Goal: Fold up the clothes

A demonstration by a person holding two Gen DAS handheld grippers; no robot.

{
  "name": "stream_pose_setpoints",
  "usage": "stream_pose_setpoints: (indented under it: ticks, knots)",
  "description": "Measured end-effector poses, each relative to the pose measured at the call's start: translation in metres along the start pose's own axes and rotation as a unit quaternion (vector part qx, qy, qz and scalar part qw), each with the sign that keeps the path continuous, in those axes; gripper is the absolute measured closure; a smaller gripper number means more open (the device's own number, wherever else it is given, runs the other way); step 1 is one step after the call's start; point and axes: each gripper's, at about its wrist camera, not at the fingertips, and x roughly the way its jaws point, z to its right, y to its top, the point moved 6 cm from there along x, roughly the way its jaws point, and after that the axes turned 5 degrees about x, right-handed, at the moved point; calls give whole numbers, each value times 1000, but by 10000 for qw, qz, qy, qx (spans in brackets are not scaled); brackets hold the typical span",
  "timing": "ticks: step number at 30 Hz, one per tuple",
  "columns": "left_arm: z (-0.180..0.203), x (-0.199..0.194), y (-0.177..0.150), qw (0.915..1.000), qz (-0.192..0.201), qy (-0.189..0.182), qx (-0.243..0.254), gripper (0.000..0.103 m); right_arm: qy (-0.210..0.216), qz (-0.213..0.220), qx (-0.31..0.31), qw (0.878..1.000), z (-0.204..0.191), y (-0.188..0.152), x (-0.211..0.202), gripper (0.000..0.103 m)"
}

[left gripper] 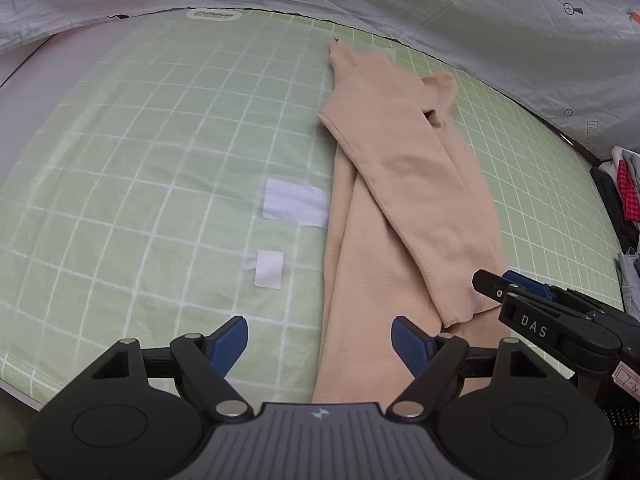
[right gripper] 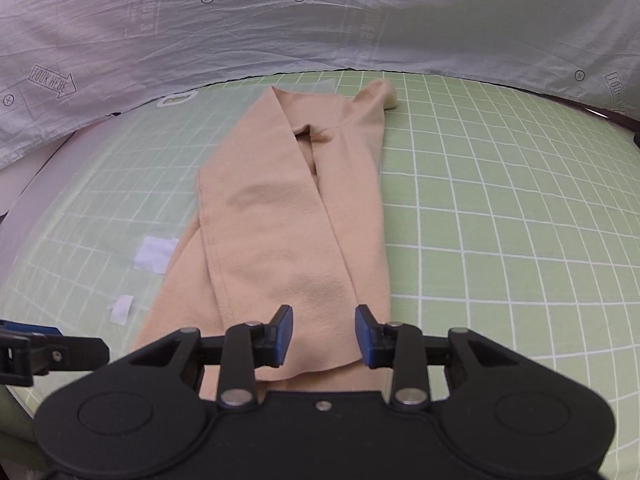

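A beige long-sleeved garment (left gripper: 400, 200) lies lengthwise on the green checked sheet (left gripper: 140, 160), its sides folded inward and one sleeve laid diagonally over the body. My left gripper (left gripper: 320, 344) is open, hovering over the garment's near left edge with nothing between its blue pads. In the right wrist view the same garment (right gripper: 280, 220) stretches away from my right gripper (right gripper: 324, 334), whose jaws stand apart just above the near sleeve end, pads not pressing the cloth. The right gripper (left gripper: 500, 282) also shows at the right of the left wrist view, by the sleeve cuff.
Two white tape patches (left gripper: 296, 202) (left gripper: 269, 269) are stuck on the sheet left of the garment. A pale sheet with carrot prints (right gripper: 280, 20) rises along the back. A pile of other clothes (left gripper: 624, 200) lies at the far right edge.
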Motion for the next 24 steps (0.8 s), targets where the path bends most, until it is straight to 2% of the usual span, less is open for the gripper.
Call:
stream_pose_setpoints:
  ticks: [2, 7, 12, 13, 14, 16, 17, 20, 24]
  knots:
    - [-4, -2, -2, 10000, -8, 32, -46, 24, -70, -38, -72, 9999, 0, -3, 4, 64]
    - [-10, -3, -5, 9998, -40, 76, -154, 24, -317, -121, -307, 9990, 0, -10, 13, 63]
    - [-7, 0, -5, 9999, -81, 46, -121, 23, -210, -155, -280, 9993, 3, -11, 17, 59]
    - [-5, 1, -4, 9999, -97, 44, -107, 23, -137, -178, -311, 9993, 3, -12, 18, 65]
    - [-4, 2, -3, 9999, -113, 49, -99, 23, -46, -206, -343, 9992, 2, -14, 18, 80]
    - [-4, 4, -3, 9998, -133, 54, -101, 23, 52, -183, -388, 9991, 0, -15, 15, 95]
    - [-4, 4, -2, 9998, -140, 52, -112, 23, 99, -153, -390, 9991, 0, -15, 12, 99]
    - [-3, 7, -1, 9998, -169, 34, -129, 23, 337, -94, -117, 9993, 3, -12, 1, 99]
    - [2, 14, 1, 9997, -252, -19, -66, 23, 851, -156, 736, 9935, 15, -9, -16, 100]
